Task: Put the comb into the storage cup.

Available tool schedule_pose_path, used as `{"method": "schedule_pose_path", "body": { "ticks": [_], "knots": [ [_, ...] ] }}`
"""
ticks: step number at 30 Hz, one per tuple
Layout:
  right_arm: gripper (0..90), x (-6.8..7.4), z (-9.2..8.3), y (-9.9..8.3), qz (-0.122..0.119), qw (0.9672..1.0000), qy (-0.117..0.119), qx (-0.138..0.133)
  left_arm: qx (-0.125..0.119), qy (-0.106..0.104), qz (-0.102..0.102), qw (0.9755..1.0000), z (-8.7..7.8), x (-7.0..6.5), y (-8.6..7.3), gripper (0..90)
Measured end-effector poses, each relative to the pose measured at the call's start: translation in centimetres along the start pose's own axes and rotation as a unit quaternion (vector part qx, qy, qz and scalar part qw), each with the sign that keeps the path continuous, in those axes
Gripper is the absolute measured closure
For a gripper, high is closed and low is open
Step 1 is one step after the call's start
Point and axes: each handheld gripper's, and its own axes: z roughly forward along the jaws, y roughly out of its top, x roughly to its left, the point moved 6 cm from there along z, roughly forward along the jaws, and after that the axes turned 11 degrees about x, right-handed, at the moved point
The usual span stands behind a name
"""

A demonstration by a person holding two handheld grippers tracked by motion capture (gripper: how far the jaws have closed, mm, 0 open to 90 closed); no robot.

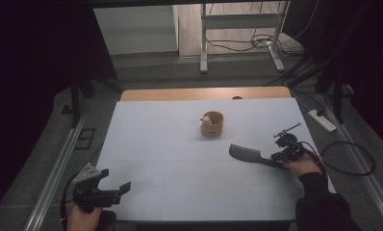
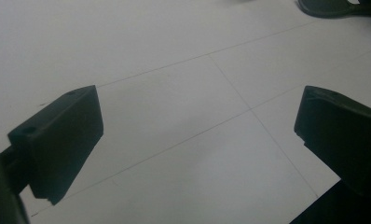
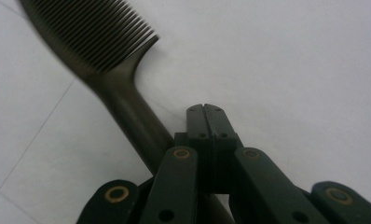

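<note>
A dark comb (image 1: 245, 154) lies on the white table sheet (image 1: 180, 144) at the right, teeth end pointing left. In the right gripper view its toothed head (image 3: 104, 42) is at upper left, and its handle runs down under the left side of my right gripper (image 3: 205, 108). That gripper (image 1: 277, 157) is shut, pads pressed together with nothing seen between them. My left gripper (image 1: 120, 187) is held near the table's front left corner. Its jaws stand wide open over bare sheet (image 2: 197, 135). A small round wooden cup (image 1: 212, 124) with a pale little object (image 1: 206, 120) at its rim stands mid-table.
The sheet's front edge shows as a dark corner (image 2: 323, 210) by the left gripper. A wooden strip of the table (image 1: 204, 94) lies along the far side. On the floor are a power strip (image 1: 322, 120), looping cables (image 1: 353, 159) and a metal frame (image 1: 204, 48).
</note>
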Motion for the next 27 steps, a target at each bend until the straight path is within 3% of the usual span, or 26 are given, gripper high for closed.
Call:
{"method": "schedule_pose_path", "body": {
  "ticks": [17,27],
  "knots": [
    [89.7,1.4,-0.5,-2.5,-0.001,0.9998,0.022,0.003,-0.001,-0.002,0.0,1.0,0.0,0.0,0.0,1.7],
    [89.7,2.1,-0.6,-3.0,-0.01,0.9994,0.032,0.006,-0.002,-0.003,0.0,1.0,0.0,0.0,0.1,1.7]
  ]
}}
